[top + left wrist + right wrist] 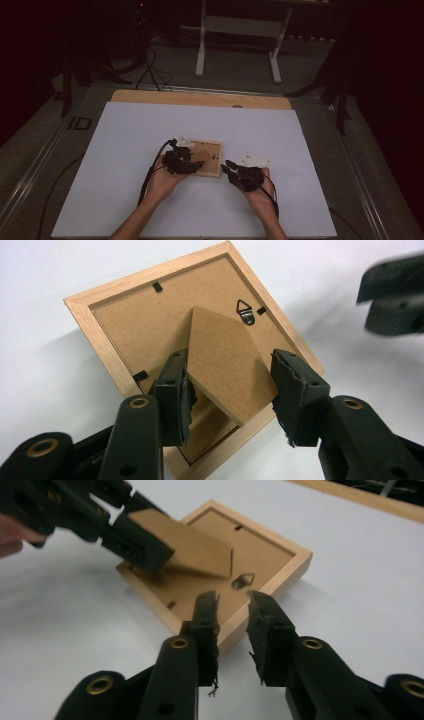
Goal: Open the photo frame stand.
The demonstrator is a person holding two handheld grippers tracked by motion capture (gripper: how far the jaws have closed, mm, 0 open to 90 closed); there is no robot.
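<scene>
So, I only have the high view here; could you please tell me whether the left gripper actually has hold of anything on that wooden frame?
Observer: Yes. In the left gripper view the left gripper has its jaws on both side edges of the fold-out stand on the picture frame, which lies face down.
Operator: Thank you. Is the stand flat against the back?
Observer: No, the right gripper view shows its free end lifted clear of the backing board.
Operator: And is the right gripper holding something?
Observer: No, the right gripper has open jaws with nothing between them, just above the frame's near edge.
Operator: Any hardware on the back?
Observer: A small metal hanger sits near one corner.
</scene>
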